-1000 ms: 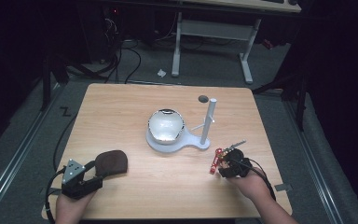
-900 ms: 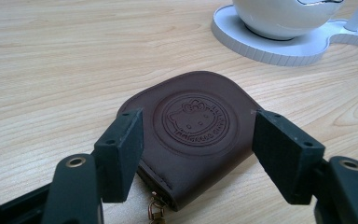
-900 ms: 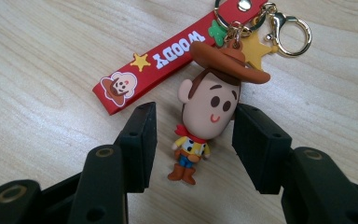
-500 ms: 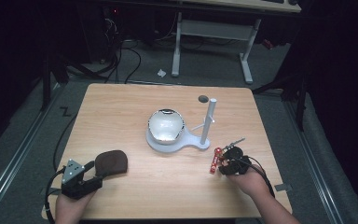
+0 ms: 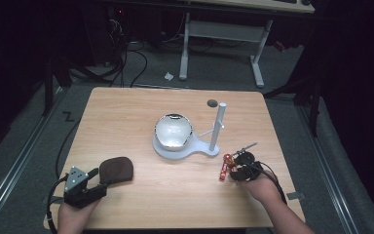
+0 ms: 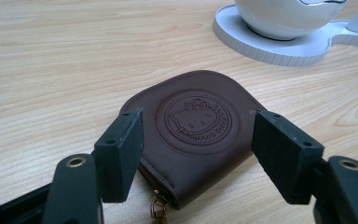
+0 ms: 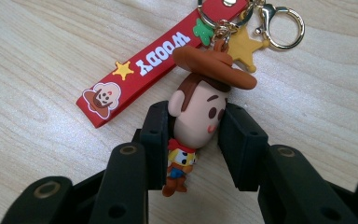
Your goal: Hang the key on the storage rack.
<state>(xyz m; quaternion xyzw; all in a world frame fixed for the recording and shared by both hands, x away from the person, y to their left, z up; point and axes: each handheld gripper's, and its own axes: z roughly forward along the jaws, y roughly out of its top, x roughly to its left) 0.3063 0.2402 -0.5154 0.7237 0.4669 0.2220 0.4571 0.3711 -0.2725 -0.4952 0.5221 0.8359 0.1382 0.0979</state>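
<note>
Pinching the cowboy keychain figure (image 7: 199, 116) by its head, the right gripper (image 7: 196, 135) is resting at the bench (image 5: 126, 112) right front; left gripper (image 6: 196, 144) jaws are straddling, spread, the brown pouch (image 6: 193, 130)

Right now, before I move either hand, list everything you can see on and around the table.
Table: one, light wood, centre.
Stand: one, white, flat base with upright post, table centre.
Bowl: one, white and shiny, on the stand's base.
Pouch: one, dark brown, embossed cat logo, near left, between the open left jaws.
Keychain: one, cowboy figure with red strap, gold star and ring, near right, head pinched.
Desk frame: one, white, on the floor beyond.
Left gripper: black, open.
Right gripper: black, shut on the keychain.
</note>
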